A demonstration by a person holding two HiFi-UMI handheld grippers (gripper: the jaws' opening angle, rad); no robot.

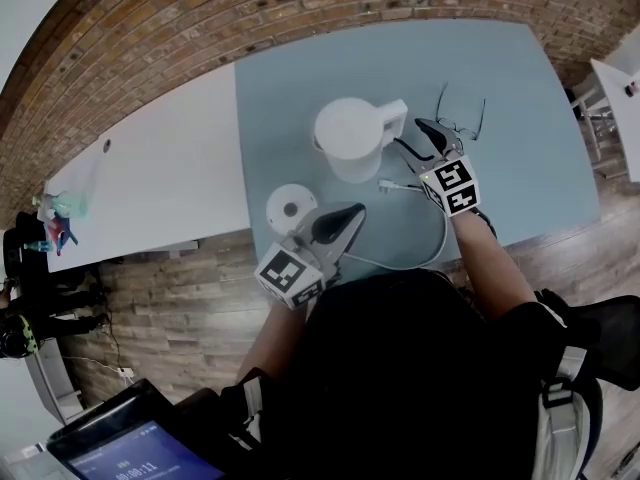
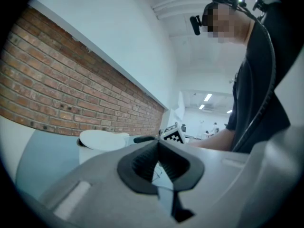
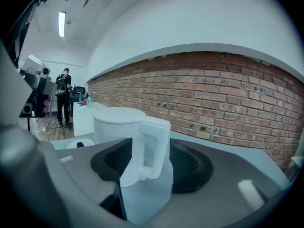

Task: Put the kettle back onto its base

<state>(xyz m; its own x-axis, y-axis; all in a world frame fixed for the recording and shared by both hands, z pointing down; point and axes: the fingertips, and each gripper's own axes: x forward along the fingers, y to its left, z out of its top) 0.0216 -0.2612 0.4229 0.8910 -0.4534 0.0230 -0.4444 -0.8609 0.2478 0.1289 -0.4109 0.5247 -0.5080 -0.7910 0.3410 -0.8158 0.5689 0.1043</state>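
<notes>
The white kettle [image 1: 348, 138] [image 3: 118, 127] [image 2: 102, 141] stands upright on the blue-grey table [image 1: 520, 98], its handle [image 3: 152, 146] turned to the right. The round white base [image 1: 291, 209] [image 3: 78, 144] lies apart from it, nearer the front edge. My right gripper [image 1: 408, 138] [image 3: 151, 156] is open at the handle. One pad stands on each side of it and neither presses on it. My left gripper [image 1: 352, 211] [image 2: 158, 148] hovers just right of the base, its pads together with nothing in them.
A pair of eyeglasses [image 1: 462, 118] lies right of the kettle. The base's white cable [image 1: 430, 248] loops toward the front edge. A white table [image 1: 150, 168] adjoins on the left, and a brick wall [image 1: 300, 8] runs behind. A person [image 3: 62, 96] stands far off.
</notes>
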